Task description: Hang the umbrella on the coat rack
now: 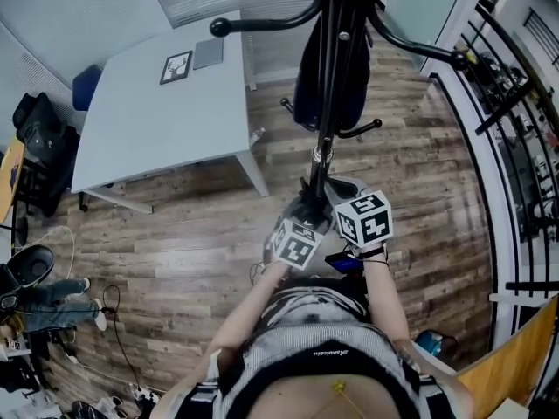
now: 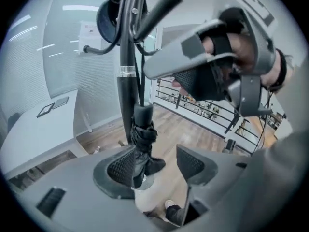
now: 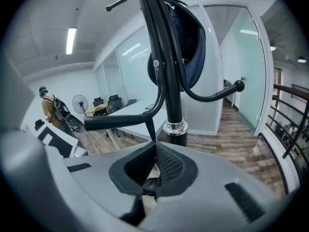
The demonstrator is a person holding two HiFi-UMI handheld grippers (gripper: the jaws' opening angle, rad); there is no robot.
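The black coat rack pole (image 1: 325, 103) (image 2: 126, 57) (image 3: 171, 81) rises straight ahead, with curved hook arms (image 1: 262, 23) (image 3: 116, 122). A folded black umbrella (image 2: 140, 134) (image 1: 313, 197) stands upright beside the pole. It sits between the jaws of my left gripper (image 2: 154, 166) (image 1: 306, 212), resting against the left pad (image 2: 120, 166); the right pad stands apart, so the gripper is open. My right gripper (image 3: 154, 161) (image 1: 339, 195) (image 2: 217, 57) is shut on the umbrella's thin strap (image 3: 146, 129), which runs up to a hook arm.
A dark blue bag (image 1: 327, 85) (image 3: 190, 42) hangs on the rack. A white table (image 1: 166, 112) stands to the left, a black railing (image 1: 515, 147) to the right. A person (image 3: 48, 105) stands far left. Bags and cables (image 1: 52, 304) lie on the floor.
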